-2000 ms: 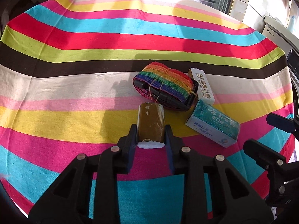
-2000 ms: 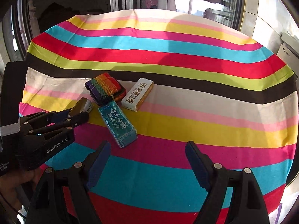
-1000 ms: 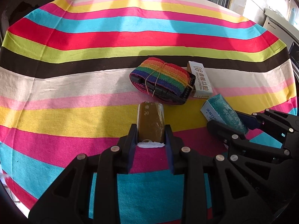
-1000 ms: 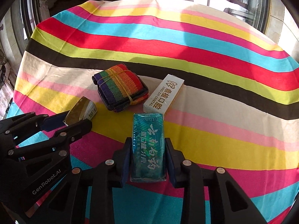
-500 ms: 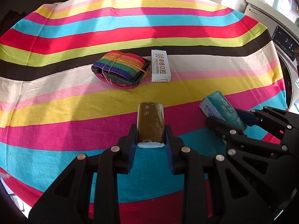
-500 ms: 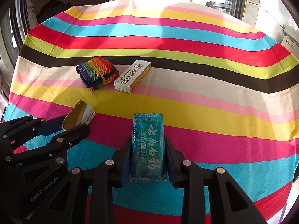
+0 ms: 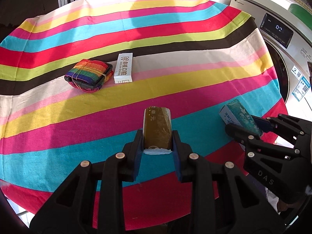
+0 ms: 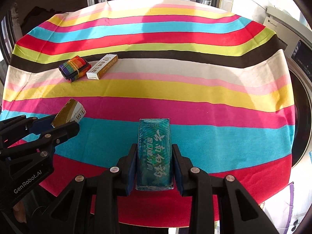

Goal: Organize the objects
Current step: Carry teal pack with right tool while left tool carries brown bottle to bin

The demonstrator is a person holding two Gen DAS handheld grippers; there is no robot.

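Step in hand: carrying; left tongs clamped on gold box; right tongs clamped on teal box; both above striped surface; next move, likely: choose spots, lower, release.

Both wrist views look steeply down, sharing the striped cloth.

Rainbow-striped tablecloth, olive-gold box, teal box, rainbow strap, white carton

washing machine cut off at right edge; its label print unreadable.
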